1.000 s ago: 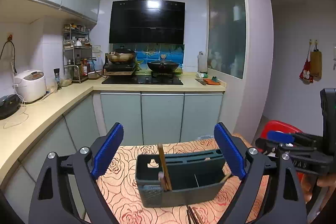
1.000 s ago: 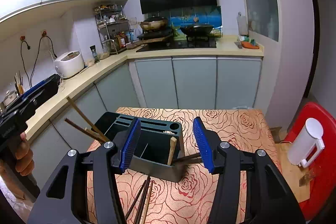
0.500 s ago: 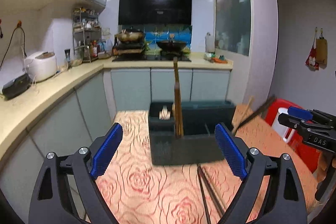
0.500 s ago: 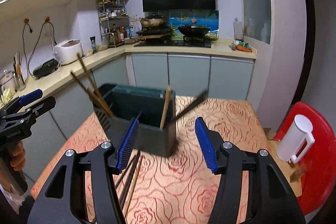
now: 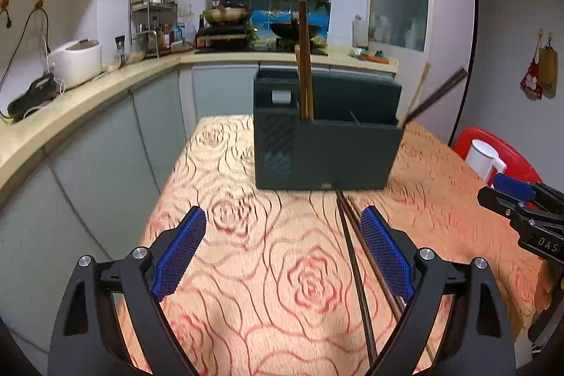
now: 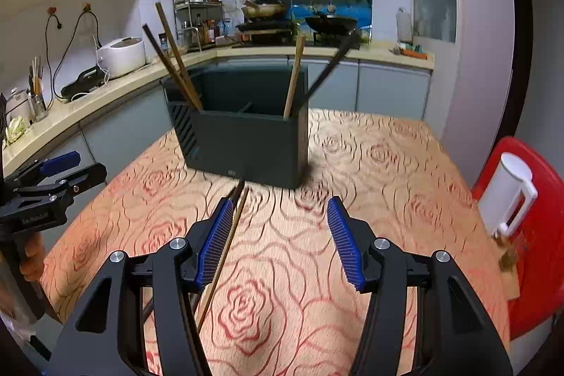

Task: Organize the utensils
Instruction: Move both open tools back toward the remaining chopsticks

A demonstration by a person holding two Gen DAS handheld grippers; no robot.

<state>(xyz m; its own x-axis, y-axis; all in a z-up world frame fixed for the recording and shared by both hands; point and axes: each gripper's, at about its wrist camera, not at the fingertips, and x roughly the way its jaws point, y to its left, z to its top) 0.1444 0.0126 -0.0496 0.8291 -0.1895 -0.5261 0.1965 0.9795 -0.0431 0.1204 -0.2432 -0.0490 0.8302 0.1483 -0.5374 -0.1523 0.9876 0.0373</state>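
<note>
A dark green utensil holder [image 5: 328,150] stands on the rose-patterned tablecloth; it also shows in the right wrist view [image 6: 246,143]. Several chopsticks stand in it: brown ones [image 5: 304,59] at its left end, a pale one and a dark one [image 6: 331,66] at its right end. Loose chopsticks [image 5: 352,256] lie on the cloth in front of it, also in the right wrist view [image 6: 225,242]. My left gripper [image 5: 282,256] is open and empty, low over the cloth. My right gripper [image 6: 278,242] is open and empty, with the loose chopsticks beside its left finger.
A red chair [image 6: 535,235] with a white jug [image 6: 507,196] stands right of the table. Kitchen counters [image 5: 70,115] with a rice cooker [image 5: 75,62] run along the left and back. The table's left edge [image 5: 155,199] drops off near my left gripper.
Both grippers have come down and tilted level with the table, so the holder now appears side-on and farther off. Both stay open and empty.
</note>
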